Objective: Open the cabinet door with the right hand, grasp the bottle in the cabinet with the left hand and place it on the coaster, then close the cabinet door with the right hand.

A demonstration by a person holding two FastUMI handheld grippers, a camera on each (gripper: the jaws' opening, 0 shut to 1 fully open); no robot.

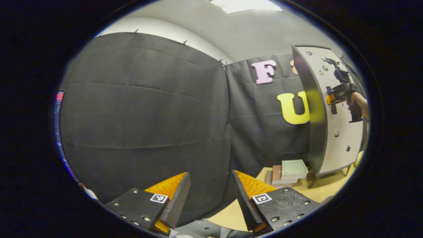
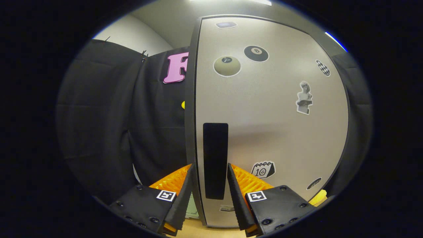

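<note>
Evidently only the first step is underway: the right gripper [image 2: 207, 185] has its fingers spread around the black handle [image 2: 215, 160] of the shut cabinet door [image 2: 274, 125] (contact unclear), while the left gripper [image 1: 211, 198] waits open and empty, with bottle and coaster unseen.

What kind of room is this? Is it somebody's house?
Probably not a house: it looks like a recording booth. Black cloth hangs as walls, and a sticker-covered cabinet stands on a table near stacked books.
</note>
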